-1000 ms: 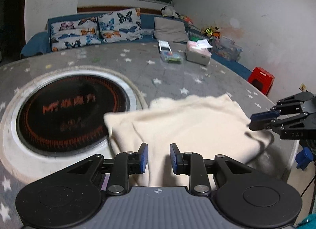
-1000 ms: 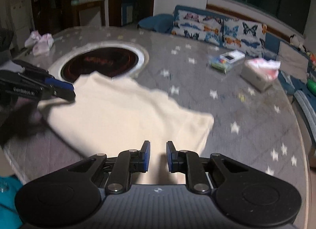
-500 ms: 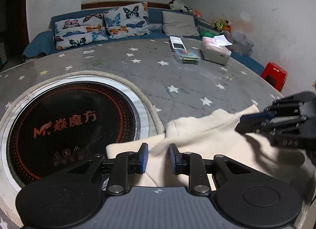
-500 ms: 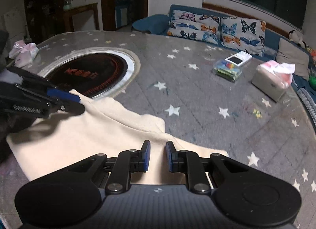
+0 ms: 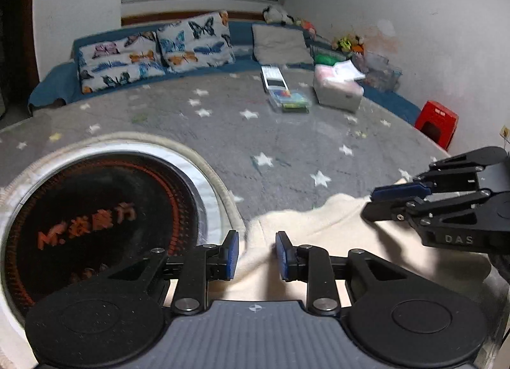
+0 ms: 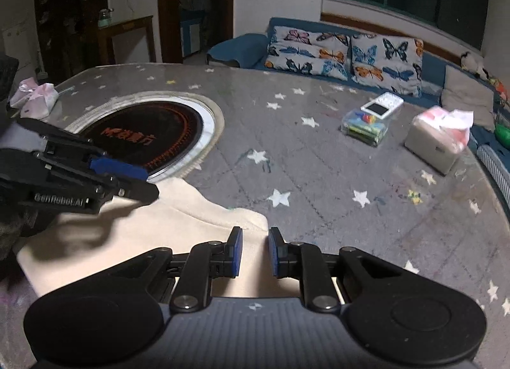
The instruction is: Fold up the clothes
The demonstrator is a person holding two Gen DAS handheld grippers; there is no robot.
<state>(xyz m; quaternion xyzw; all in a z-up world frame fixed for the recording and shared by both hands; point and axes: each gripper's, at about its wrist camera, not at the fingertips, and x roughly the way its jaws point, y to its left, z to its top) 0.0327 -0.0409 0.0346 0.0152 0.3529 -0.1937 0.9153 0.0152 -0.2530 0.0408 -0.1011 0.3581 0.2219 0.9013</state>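
A cream garment lies folded on the grey star-patterned table near its front edge; it also shows in the right wrist view. My left gripper is open, its blue pads straddling the garment's far left corner. My right gripper is open over the garment's far right corner, with cloth showing between the pads. Each gripper shows in the other's view: the right gripper at the right, the left gripper at the left. Both hover just above the cloth.
A round black cooktop is set into the table left of the garment. A tissue box, a clear box of coloured items and a white device lie far back. A sofa with butterfly cushions stands behind; a red stool at the right.
The garment has been drawn toward the front edge and lies more compact. Both grippers have pulled back with it and now sit open over its far corners.
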